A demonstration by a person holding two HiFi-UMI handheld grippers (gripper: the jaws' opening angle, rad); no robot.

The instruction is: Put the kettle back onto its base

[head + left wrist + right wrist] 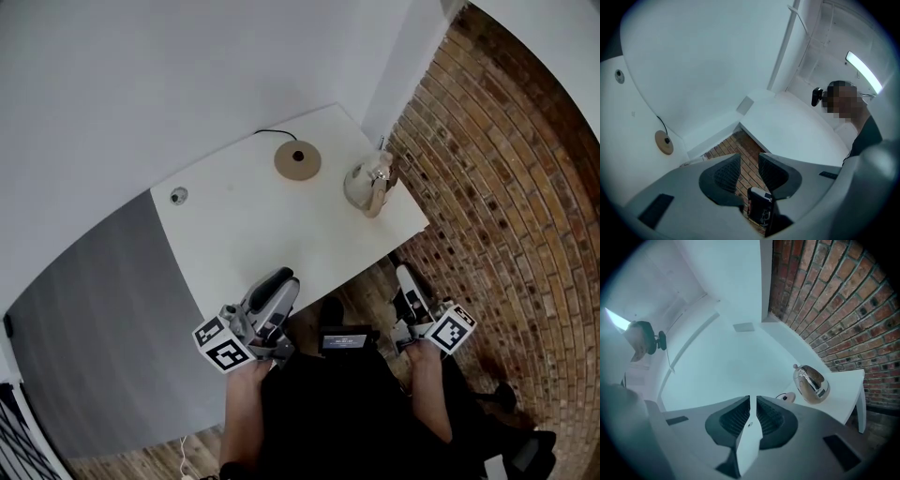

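Holding a gripper in each hand, a person stands at the near edge of a white table, seen from above.

The left gripper is grey plastic with ribbed dark pads and a cube of black-and-white square markers at its rear. It lies over the table's near edge at eleven o'clock. Its jaws stand a little apart with nothing between them; only brick shows through the gap.

The right gripper, of the same build, hangs off the table's near right side at one o'clock. Its jaws are closed together and hold nothing.

The tabletop is smooth, matte and bare across its near half, leaving open room ahead of both grippers. A small round cable hole sits near its left edge at ten o'clock.

Farther on, at twelve o'clock, lies the base, a flat tan disc with a dark centre. A thin black cord runs from it to the far edge.

The kettle is rounded, shiny metal with a handle. It stands upright on the tabletop at one o'clock, at four o'clock from the base and clear of it, near the table's right edge.

A rough red brick wall rises at three o'clock, close beside that edge. A plain white wall lies beyond the far edge.
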